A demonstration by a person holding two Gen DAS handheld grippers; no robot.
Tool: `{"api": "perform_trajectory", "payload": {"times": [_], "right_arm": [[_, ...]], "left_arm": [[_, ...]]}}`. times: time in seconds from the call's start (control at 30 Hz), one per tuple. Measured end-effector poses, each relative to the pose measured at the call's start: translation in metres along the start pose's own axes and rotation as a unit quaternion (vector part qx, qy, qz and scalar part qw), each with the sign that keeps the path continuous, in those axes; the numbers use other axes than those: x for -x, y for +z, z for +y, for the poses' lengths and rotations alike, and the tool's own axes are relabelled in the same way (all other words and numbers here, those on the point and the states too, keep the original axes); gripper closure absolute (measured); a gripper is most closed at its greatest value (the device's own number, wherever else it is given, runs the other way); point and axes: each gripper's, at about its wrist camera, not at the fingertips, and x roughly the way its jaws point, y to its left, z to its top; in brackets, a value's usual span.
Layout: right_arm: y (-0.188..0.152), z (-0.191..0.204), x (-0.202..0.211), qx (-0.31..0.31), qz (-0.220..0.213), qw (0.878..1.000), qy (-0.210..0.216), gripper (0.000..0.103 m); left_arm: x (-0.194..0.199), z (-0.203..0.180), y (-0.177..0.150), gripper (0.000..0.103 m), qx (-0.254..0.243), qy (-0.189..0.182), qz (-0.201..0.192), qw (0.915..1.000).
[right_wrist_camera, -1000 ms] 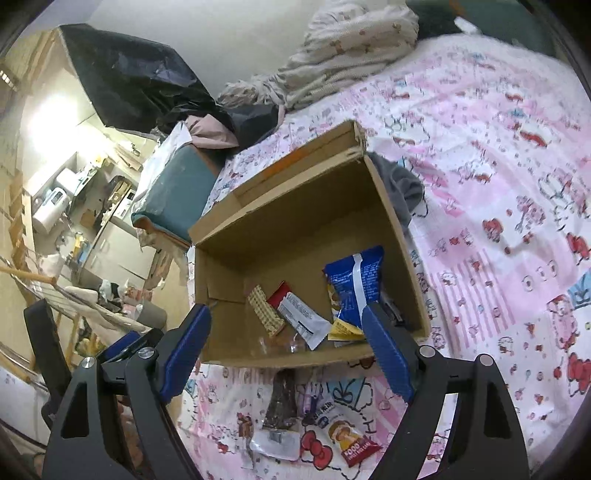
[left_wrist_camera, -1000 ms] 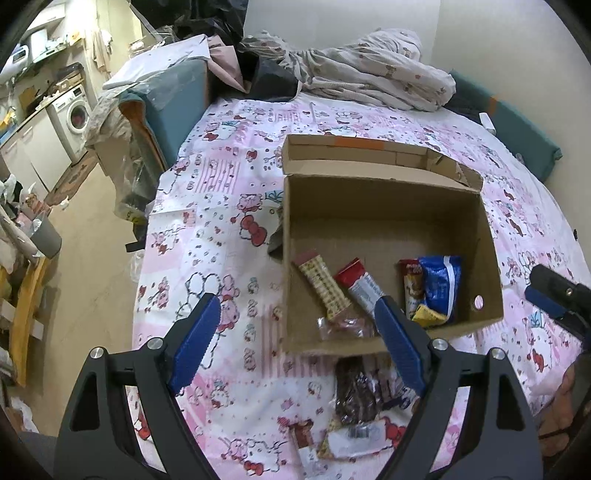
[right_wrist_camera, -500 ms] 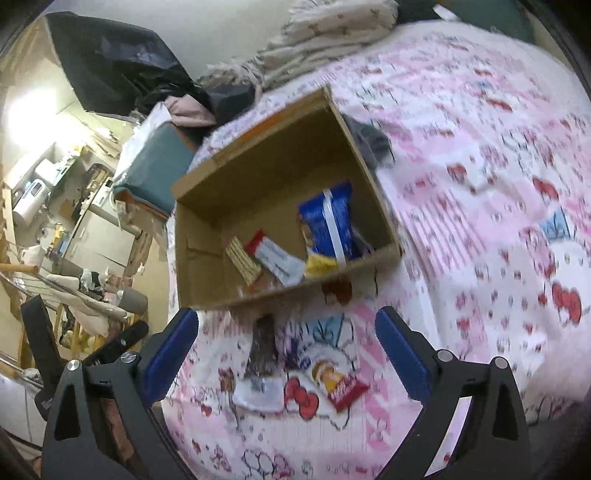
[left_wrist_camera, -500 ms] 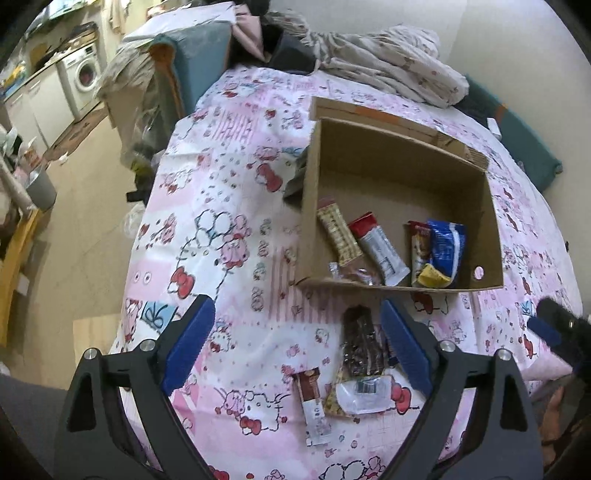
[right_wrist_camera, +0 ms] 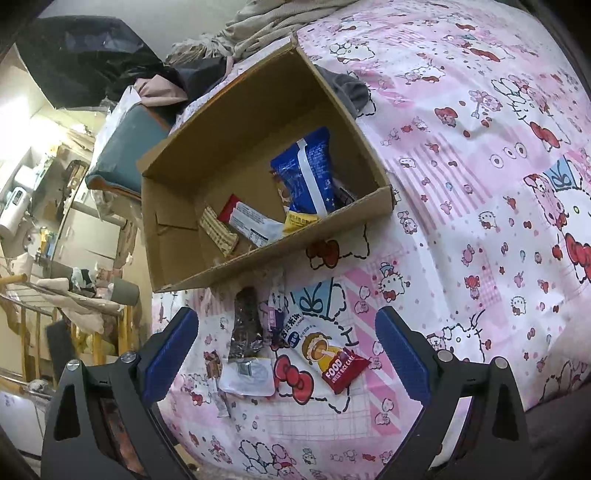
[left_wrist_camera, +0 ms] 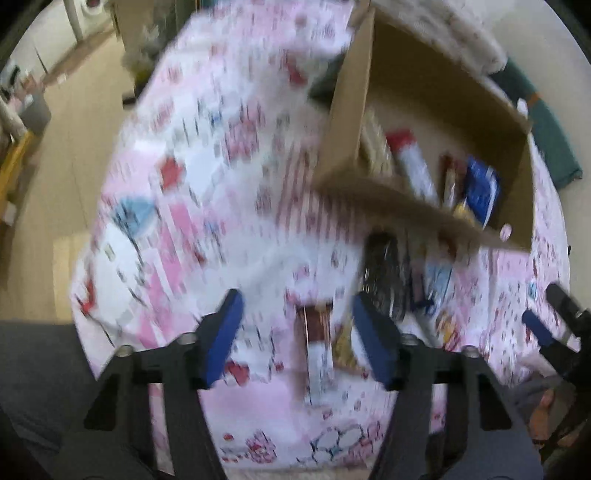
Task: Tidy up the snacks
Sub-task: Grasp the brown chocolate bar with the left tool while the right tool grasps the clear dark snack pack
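A cardboard box (right_wrist_camera: pixel 177 240) lies open on the bed. It holds a blue packet (right_wrist_camera: pixel 306 177), a red-and-white packet (right_wrist_camera: pixel 247 221) and a wafer bar (right_wrist_camera: pixel 218 232). In front of it lie a rice cake packet (right_wrist_camera: pixel 321 347), a dark packet with a white label (right_wrist_camera: pixel 245 343) and a small brown bar (right_wrist_camera: pixel 214 373). My right gripper (right_wrist_camera: pixel 286 354) hangs wide open over these, touching none. In the blurred left wrist view, my left gripper (left_wrist_camera: pixel 299 338) points steeply down with its jaws closing. The small brown bar (left_wrist_camera: pixel 316 343) lies between the pads, not pressed. The box (left_wrist_camera: pixel 347 110) is beyond.
The bed wears a pink cartoon sheet (right_wrist_camera: pixel 480 184), and its near edge runs just under both grippers. A grey cloth (right_wrist_camera: pixel 351 92) lies against the box's far side. A crumpled blanket (right_wrist_camera: pixel 266 26) is at the head, and the floor and furniture (right_wrist_camera: pixel 55 221) are on the left.
Both grippers have sunk toward the loose snacks in front of the box, and the left one now points more steeply down. The left jaws have narrowed around the small bar.
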Motion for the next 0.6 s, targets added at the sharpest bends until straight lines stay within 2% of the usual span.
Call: {"api": "perform_trajectory", "payload": {"times": [0.07, 0.13, 0.17, 0.37, 0.43, 0.47, 0.6], "right_arm": [[-0.001, 0.001, -0.001, 0.002, 0.003, 1.000, -0.003, 0.004], [-0.002, 0.001, -0.002, 0.006, 0.005, 1.000, -0.012, 0.004], [-0.002, 0.001, -0.002, 0.006, 0.006, 1.000, -0.012, 0.004], [0.000, -0.001, -0.004, 0.001, 0.008, 1.000, -0.011, 0.004], [0.000, -0.001, -0.005, 0.002, 0.009, 1.000, -0.012, 0.004], [0.000, -0.001, -0.006, 0.002, 0.011, 1.000, -0.013, 0.004], [-0.001, -0.003, -0.007, -0.001, 0.015, 1.000, -0.010, 0.004]], "left_arm": [[-0.017, 0.003, -0.008, 0.058, 0.012, -0.015, 0.041, 0.9990], [-0.027, 0.002, -0.014, 0.066, 0.013, -0.023, 0.066, 0.9975], [-0.032, 0.001, -0.017, 0.066, 0.012, -0.023, 0.076, 0.9967], [-0.048, -0.009, -0.026, 0.066, -0.009, -0.012, 0.102, 0.9946], [-0.055, -0.015, -0.029, 0.080, -0.027, 0.002, 0.112, 0.9933], [-0.057, -0.017, -0.030, 0.091, -0.037, 0.013, 0.113, 0.9928], [-0.049, -0.019, -0.030, 0.091, -0.046, 0.014, 0.107, 0.9930]]}}
